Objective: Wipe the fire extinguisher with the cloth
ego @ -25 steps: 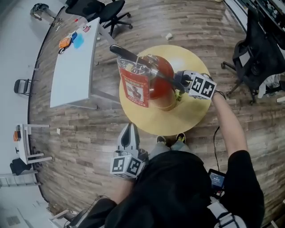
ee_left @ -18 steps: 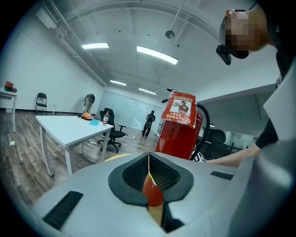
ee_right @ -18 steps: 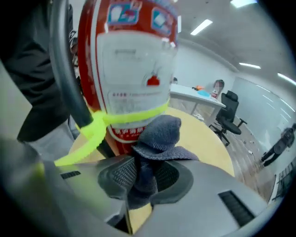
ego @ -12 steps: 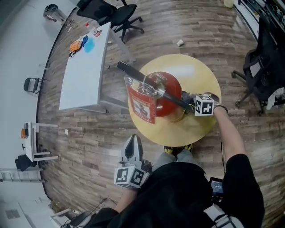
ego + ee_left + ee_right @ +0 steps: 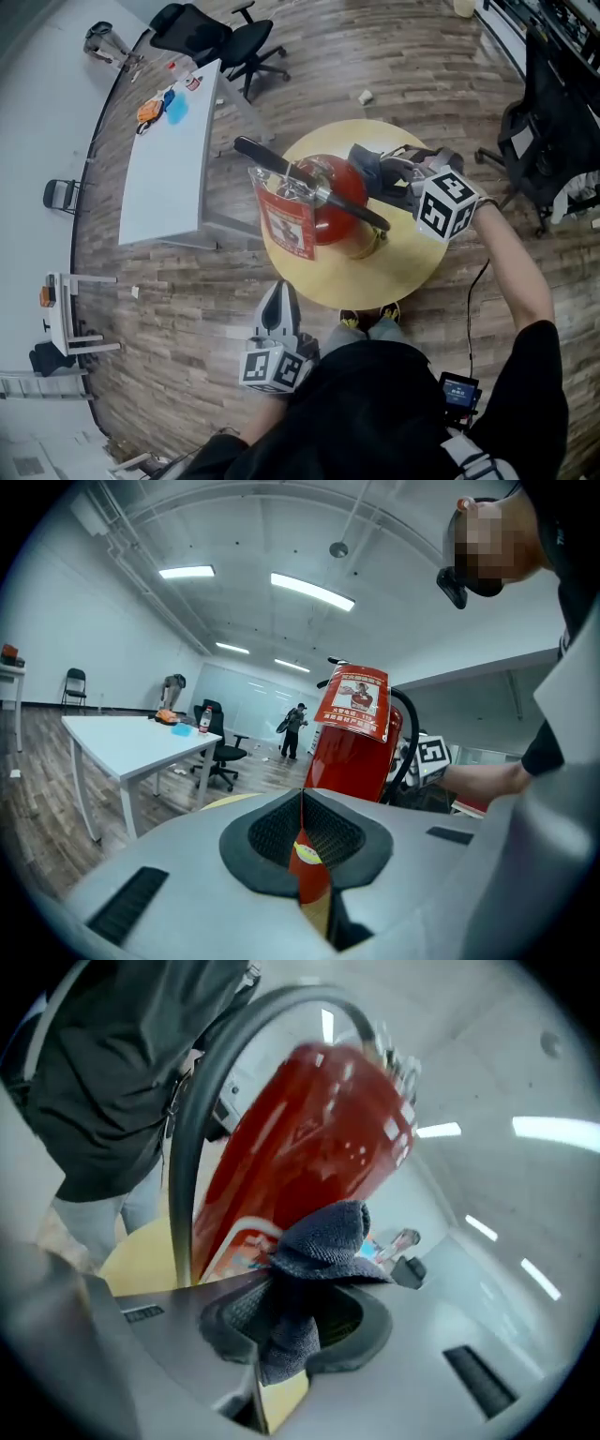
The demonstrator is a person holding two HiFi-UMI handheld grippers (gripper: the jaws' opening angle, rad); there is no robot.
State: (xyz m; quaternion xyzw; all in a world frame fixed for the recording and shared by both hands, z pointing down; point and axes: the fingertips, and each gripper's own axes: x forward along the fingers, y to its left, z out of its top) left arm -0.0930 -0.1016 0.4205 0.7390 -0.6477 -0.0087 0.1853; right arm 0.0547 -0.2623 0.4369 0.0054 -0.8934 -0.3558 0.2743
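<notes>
A red fire extinguisher (image 5: 328, 202) with a black hose and a hanging label stands on a round yellow table (image 5: 412, 258). My right gripper (image 5: 386, 174) is shut on a dark grey cloth (image 5: 366, 164) and holds it against the extinguisher's upper right side. In the right gripper view the cloth (image 5: 319, 1241) bunches out of my right gripper (image 5: 281, 1283), close to the red cylinder (image 5: 309, 1129) and the hose (image 5: 187, 1147). My left gripper (image 5: 275, 289) hangs low near my body, shut and empty. Seen past my left gripper (image 5: 302, 799), the extinguisher (image 5: 361, 738) stands upright.
A long white table (image 5: 169, 150) with small items stands to the left. Black office chairs (image 5: 225, 37) are behind it, and another chair (image 5: 553, 122) is at the right. The floor is wood planks. Two people (image 5: 295, 728) stand far off.
My right gripper has risen with the cloth from the extinguisher's lower right side to its upper part near the hose. The left gripper has stayed where it was.
</notes>
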